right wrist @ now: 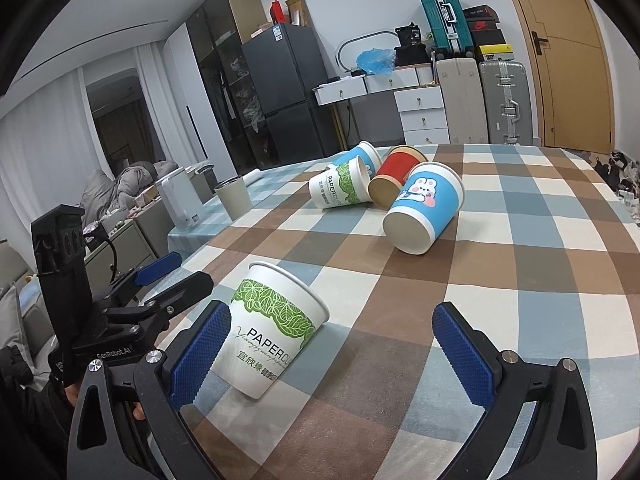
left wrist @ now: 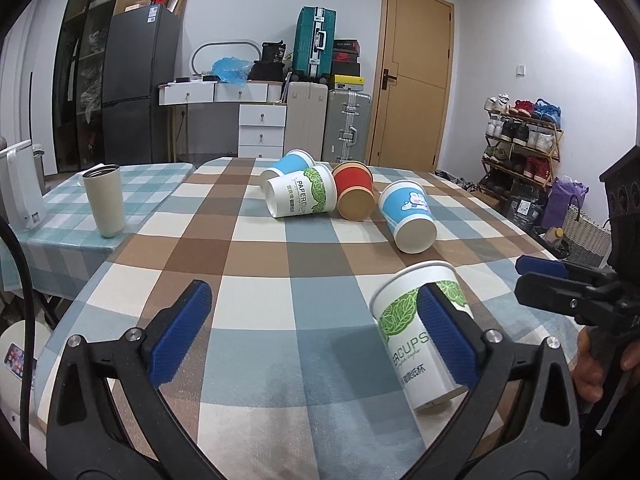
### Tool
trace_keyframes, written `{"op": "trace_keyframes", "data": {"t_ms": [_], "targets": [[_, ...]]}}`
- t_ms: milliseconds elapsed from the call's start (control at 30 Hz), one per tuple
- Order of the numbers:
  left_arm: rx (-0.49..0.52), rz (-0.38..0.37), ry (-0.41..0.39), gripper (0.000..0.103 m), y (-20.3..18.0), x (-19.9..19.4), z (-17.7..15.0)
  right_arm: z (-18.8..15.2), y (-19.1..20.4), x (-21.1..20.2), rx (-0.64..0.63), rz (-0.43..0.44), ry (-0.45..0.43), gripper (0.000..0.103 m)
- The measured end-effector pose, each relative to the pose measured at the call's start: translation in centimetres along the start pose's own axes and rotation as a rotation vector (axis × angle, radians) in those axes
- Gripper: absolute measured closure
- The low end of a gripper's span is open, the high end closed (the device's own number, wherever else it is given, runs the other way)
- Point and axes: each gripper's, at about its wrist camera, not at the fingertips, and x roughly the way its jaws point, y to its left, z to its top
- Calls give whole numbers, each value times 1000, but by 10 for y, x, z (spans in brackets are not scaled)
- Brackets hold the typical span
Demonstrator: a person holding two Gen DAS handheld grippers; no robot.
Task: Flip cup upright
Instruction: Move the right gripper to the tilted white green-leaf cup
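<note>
A white paper cup with green leaves (left wrist: 412,332) (right wrist: 272,328) stands upright on the checked tablecloth, near the front. My left gripper (left wrist: 316,332) is open, its right finger in front of the cup. My right gripper (right wrist: 340,356) is open, the cup just inside its left finger. Four cups lie on their sides farther back: a blue rabbit cup (left wrist: 408,216) (right wrist: 424,208), a red and brown cup (left wrist: 354,190) (right wrist: 394,180), a second leaf cup (left wrist: 302,196) (right wrist: 340,186) and a blue cup (left wrist: 288,164) (right wrist: 362,156).
A beige tumbler (left wrist: 105,200) (right wrist: 233,198) and a white kettle (left wrist: 16,184) (right wrist: 180,200) stand on the adjoining teal-checked table at the left. Suitcases, drawers, a fridge and a shoe rack (left wrist: 520,140) line the room behind.
</note>
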Motion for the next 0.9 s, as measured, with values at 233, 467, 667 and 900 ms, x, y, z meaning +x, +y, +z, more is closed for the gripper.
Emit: {"op": "trace_keyframes", "data": {"t_ms": [233, 467, 667, 900], "targets": [[22, -4, 10, 1, 0, 8, -5, 0, -1, 2, 12, 2, 19, 0], [25, -7, 4, 1, -1, 7, -6, 3, 3, 8, 10, -3, 52, 0], [4, -10, 5, 1, 1, 6, -6, 8, 8, 16, 14, 2, 93, 0], [14, 6, -2, 1, 3, 4, -6, 14, 10, 31, 38, 9, 160, 0]]}}
